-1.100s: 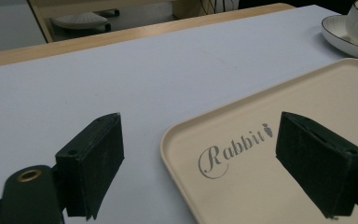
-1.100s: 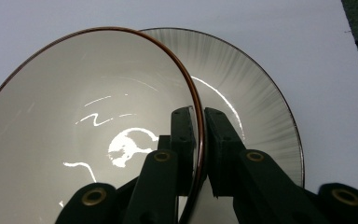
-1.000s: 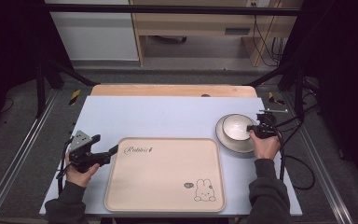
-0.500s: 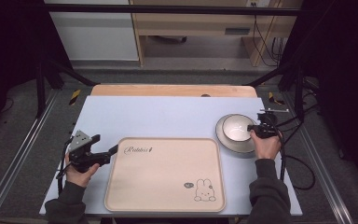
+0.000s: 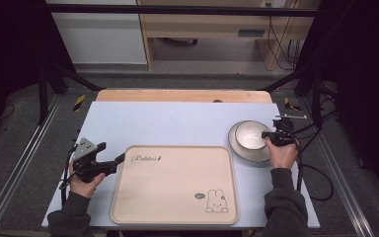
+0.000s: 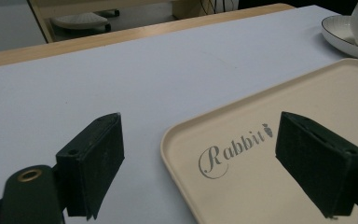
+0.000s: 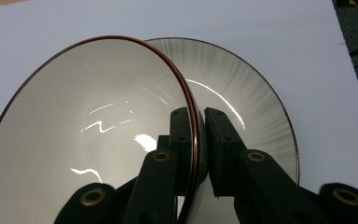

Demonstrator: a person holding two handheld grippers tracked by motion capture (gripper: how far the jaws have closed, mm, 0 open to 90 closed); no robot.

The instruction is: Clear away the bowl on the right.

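Your right gripper [image 7: 196, 140] is clamped on the rim of the bowl [image 5: 250, 134], one jaw inside, one outside. The bowl sits on a plate [image 5: 242, 149] at the table's [image 5: 177, 118] three o'clock. The tray [image 5: 175, 187] lies just beside the plate, toward seven o'clock. Your left gripper [image 6: 198, 163] stands wide and empty, straddling the tray's near corner. Nothing blocks either. Both hands and the bowl sit as they did a second ago.

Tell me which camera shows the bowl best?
The right gripper view: the bowl looms close, its rim pinched by the right tongs. The high view shows it small on its plate; the left gripper view catches just an edge.
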